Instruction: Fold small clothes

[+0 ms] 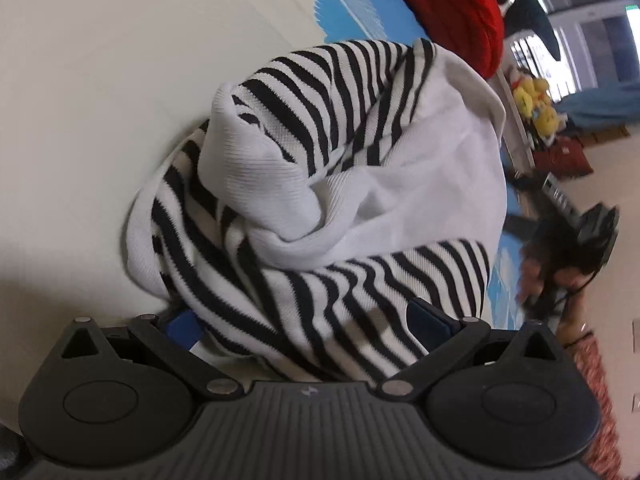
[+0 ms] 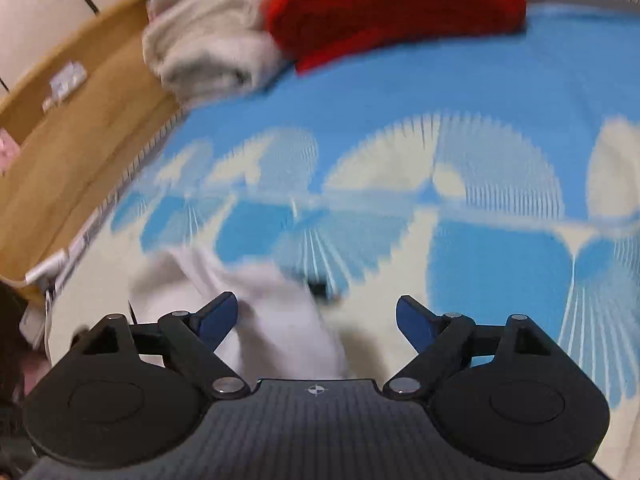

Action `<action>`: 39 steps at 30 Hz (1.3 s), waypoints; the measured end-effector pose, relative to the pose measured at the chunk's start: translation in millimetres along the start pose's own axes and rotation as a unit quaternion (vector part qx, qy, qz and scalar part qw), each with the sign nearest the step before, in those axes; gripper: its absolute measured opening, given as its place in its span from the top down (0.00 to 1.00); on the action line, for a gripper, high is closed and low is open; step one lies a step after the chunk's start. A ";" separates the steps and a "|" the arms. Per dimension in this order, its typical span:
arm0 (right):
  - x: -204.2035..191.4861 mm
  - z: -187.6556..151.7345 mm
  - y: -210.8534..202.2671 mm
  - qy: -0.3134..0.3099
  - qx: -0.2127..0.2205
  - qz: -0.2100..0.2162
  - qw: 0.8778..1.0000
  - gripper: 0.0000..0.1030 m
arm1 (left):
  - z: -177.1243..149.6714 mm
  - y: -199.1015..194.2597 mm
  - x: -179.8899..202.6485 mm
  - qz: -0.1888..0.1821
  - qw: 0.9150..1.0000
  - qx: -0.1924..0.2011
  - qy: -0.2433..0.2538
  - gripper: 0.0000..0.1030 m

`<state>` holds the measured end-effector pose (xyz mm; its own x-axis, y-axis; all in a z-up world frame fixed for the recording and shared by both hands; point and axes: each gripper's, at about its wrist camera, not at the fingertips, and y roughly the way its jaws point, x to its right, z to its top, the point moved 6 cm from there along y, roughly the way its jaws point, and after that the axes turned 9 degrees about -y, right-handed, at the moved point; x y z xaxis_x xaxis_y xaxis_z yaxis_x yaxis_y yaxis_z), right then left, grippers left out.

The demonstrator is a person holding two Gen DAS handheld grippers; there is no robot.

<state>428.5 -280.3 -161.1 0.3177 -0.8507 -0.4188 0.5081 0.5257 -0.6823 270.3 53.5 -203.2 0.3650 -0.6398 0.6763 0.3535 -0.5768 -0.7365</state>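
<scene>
The striped garment is a black-and-white knit with a plain white lining or panel exposed at its middle; it is bunched and twisted, not flat, and fills the centre of the left wrist view. Its lower edge drapes across the left gripper, whose blue pads are widely spaced with the fabric lying between and over them; whether the jaws bear on the cloth cannot be determined, since the garment covers most of the left pad and part of the right. Behind the garment, a pale cream area occupies the left of that view, and a red knit item lies at the top right, close to the garment's upper edge. In the right wrist view, blurred by motion, the right gripper has its jaws spread apart, holding nothing; a white cloth, blurred, lies between and below them, nearer the left pad. The bed carries a blue-and-cream patterned cover, with bare cover extending ahead and to the right of the gripper. Folded cream towels and the red knit item sit at the far edge. A wooden floor borders the bed on the left.
</scene>
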 end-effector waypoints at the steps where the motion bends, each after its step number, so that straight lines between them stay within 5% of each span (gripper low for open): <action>1: -0.7 -5.4 3.2 0.002 -0.009 0.006 1.000 0.15 | 2.4 2.1 3.8 -0.002 1.000 0.002 -0.017 0.00; 3: -8.0 -13.0 19.7 0.002 -0.026 0.015 1.000 0.20 | 12.9 5.8 5.8 -0.014 0.997 -0.005 -0.070 0.00; 5: -21.3 -17.0 31.0 -0.025 -0.054 0.016 0.998 0.47 | 24.3 3.0 6.2 -0.024 0.994 0.005 -0.111 0.04; 7: -32.8 -18.4 31.0 -0.058 -0.060 -0.003 0.997 0.54 | 34.5 0.0 15.7 0.004 0.997 0.013 -0.070 0.33; 9: -34.8 -19.5 22.6 -0.064 -0.060 -0.013 0.996 0.60 | 47.9 7.8 33.5 0.039 0.999 0.008 -0.003 0.36; 16: 8.3 -75.2 -48.1 0.054 -0.024 -0.046 0.997 0.62 | 139.3 94.1 142.7 0.105 0.976 0.027 0.191 0.40; 20: 11.6 -127.8 -78.5 0.141 -0.003 -0.014 0.990 0.58 | 165.9 164.6 203.5 0.091 0.969 0.020 0.230 0.38; 22: 4.8 -130.9 -88.8 0.130 -0.001 -0.028 0.991 0.51 | 175.0 175.6 215.7 0.090 0.969 0.033 0.229 0.25; 25: -8.6 -125.0 -108.1 0.078 0.017 -0.068 0.994 0.38 | 182.6 158.9 216.8 0.088 0.970 0.065 0.216 0.10; 30: -40.1 -130.6 -140.4 -0.079 0.064 -0.182 0.978 0.26 | 175.9 87.0 180.7 0.101 0.970 0.093 0.202 0.10; 34: -60.9 -142.9 -134.9 -0.070 0.067 -0.140 0.985 0.32 | 123.3 17.4 131.9 0.139 0.963 0.121 0.197 0.10; 39: -62.8 -139.0 -116.3 -0.044 0.087 -0.152 0.983 0.41 | 67.3 -6.5 88.6 0.101 0.977 0.108 0.152 0.10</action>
<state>238.2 -288.6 -138.8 0.1937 -0.9692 -0.1522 0.7179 0.2458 -0.6514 358.3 34.8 -137.5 0.1854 -0.8694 0.4579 0.4858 -0.3240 -0.8118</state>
